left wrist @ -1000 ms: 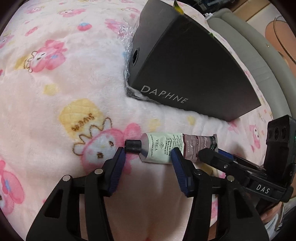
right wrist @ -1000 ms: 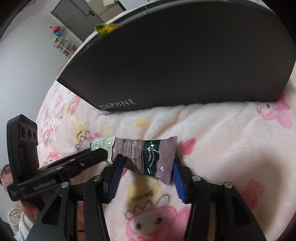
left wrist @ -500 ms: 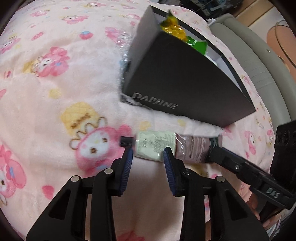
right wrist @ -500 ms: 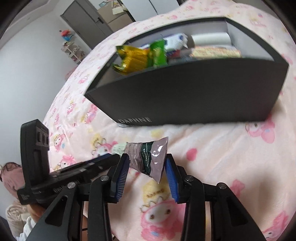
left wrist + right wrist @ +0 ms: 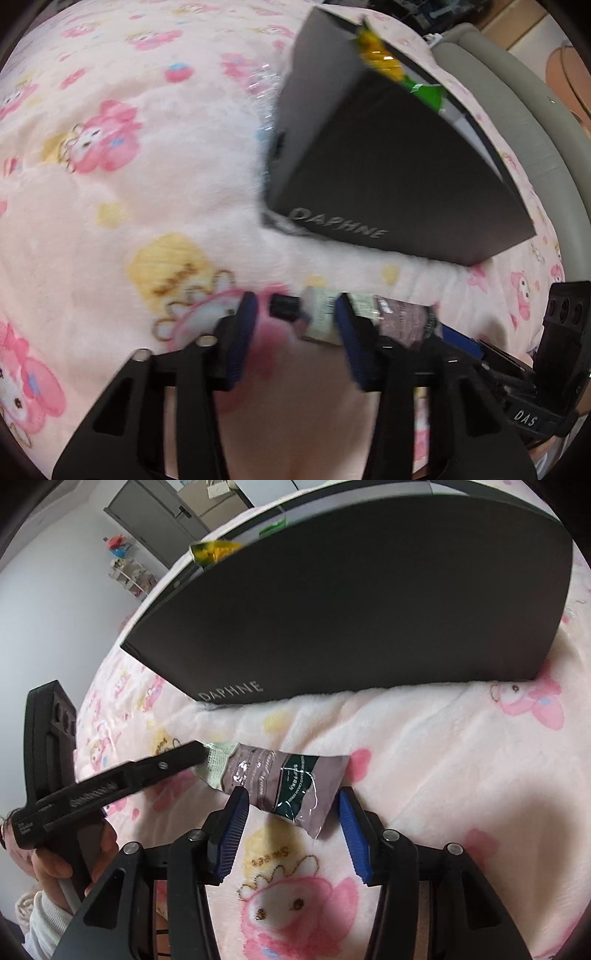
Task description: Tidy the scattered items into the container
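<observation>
Soft laminate is what I'm dealing with: the hand-cream tube (image 5: 275, 779) is light, squashy and a little glossy, so I judge it will buckle or slide if pinched at the flat crimped tail. The firmer shoulder next to the black cap (image 5: 284, 307) looks the safer hold. The tube sits at blanket level on the pink cartoon blanket (image 5: 122, 192), just in front of the dark DAPHNE box (image 5: 351, 609), which already holds bright packets.

My left gripper (image 5: 295, 328) tilts steeply down with the cap end between its blue pads; its jaws have just been closing, and the right pad seems to touch the tube, but blur stops me calling it a grip. My right gripper (image 5: 291, 827) tilts down likewise, straddling the tail end; its jaws have just opened further and stand clear of the tube.
</observation>
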